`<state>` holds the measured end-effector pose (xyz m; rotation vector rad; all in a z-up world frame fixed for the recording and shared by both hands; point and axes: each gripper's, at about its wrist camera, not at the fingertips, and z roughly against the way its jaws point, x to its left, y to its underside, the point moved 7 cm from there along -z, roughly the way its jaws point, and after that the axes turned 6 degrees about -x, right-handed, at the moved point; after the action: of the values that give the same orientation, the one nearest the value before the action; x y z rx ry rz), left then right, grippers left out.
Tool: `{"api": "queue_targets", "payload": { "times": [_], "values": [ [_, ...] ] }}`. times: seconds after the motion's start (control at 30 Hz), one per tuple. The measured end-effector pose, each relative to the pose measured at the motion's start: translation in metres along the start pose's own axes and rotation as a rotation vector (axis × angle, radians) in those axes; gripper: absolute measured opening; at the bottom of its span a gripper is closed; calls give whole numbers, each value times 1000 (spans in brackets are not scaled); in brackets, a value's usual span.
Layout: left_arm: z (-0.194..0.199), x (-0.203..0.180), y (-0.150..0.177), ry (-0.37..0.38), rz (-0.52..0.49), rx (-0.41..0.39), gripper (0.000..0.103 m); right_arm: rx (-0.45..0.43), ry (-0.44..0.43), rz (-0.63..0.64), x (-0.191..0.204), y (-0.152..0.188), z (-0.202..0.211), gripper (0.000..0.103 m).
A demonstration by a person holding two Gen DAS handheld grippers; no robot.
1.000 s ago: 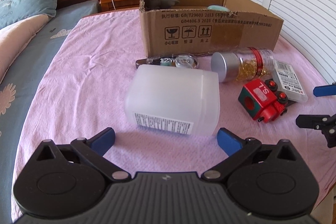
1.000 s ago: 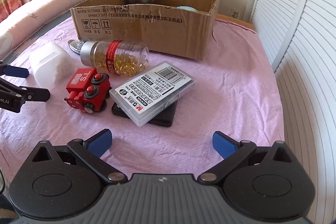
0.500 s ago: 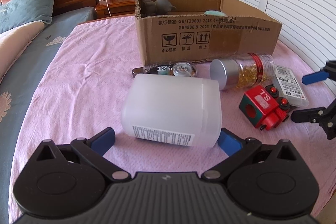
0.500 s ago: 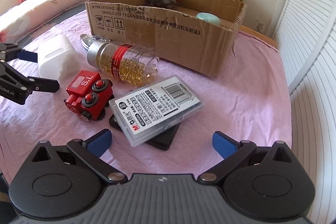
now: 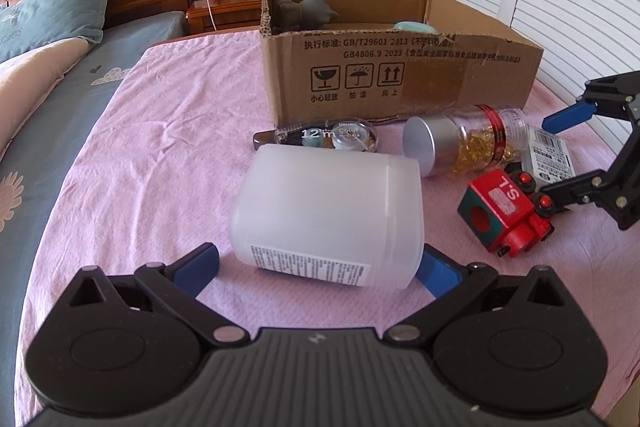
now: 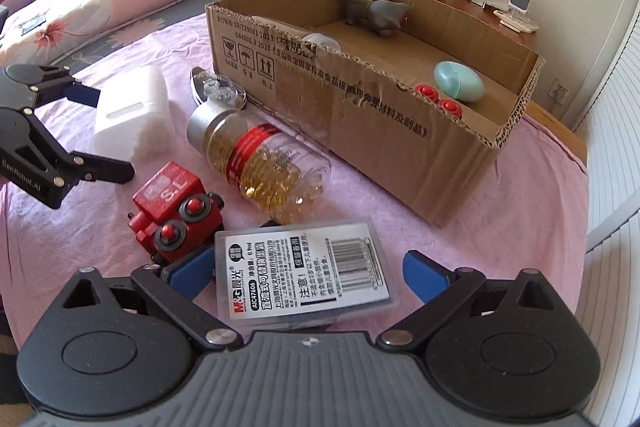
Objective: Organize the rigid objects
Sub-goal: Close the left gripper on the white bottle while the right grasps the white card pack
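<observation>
Both are lining up grasps: left gripper (image 5: 320,265), wide, is straddling the white jar (image 5: 328,215); right gripper (image 6: 308,269), wide, is framing the refill case (image 6: 300,267); next, closing, then lifting toward the cardboard box (image 6: 400,131).

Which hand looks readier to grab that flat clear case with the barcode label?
The right gripper: its open jaws already sit on either side of the clear case. The left gripper is open around the white plastic jar, farther away.
</observation>
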<state>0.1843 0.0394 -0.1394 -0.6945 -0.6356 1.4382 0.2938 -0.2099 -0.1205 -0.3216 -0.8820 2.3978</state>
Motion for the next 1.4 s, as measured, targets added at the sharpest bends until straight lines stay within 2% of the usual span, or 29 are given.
{"api": "queue_targets", "payload": {
  "times": [0.23, 0.4, 0.6, 0.73, 0.87, 1.4],
  "values": [
    [1, 1, 1, 4, -2, -5, 103, 8, 54, -53, 7, 8, 9, 95],
    [1, 1, 1, 7, -6, -7, 103, 15, 155, -120, 16, 24, 24, 95],
    [1, 1, 1, 10, -9, -6, 103, 25, 236, -234, 23, 50, 42, 95],
    [1, 1, 1, 11, -11, -3, 103, 27, 252, -285, 29, 63, 49, 95],
    [0, 0, -1, 19, -16, 11, 102, 7, 259, -326, 27, 69, 50, 101],
    [-6, -6, -14, 39, -72, 9, 102, -102, 257, -281, 33, 68, 48, 103]
  ]
}}
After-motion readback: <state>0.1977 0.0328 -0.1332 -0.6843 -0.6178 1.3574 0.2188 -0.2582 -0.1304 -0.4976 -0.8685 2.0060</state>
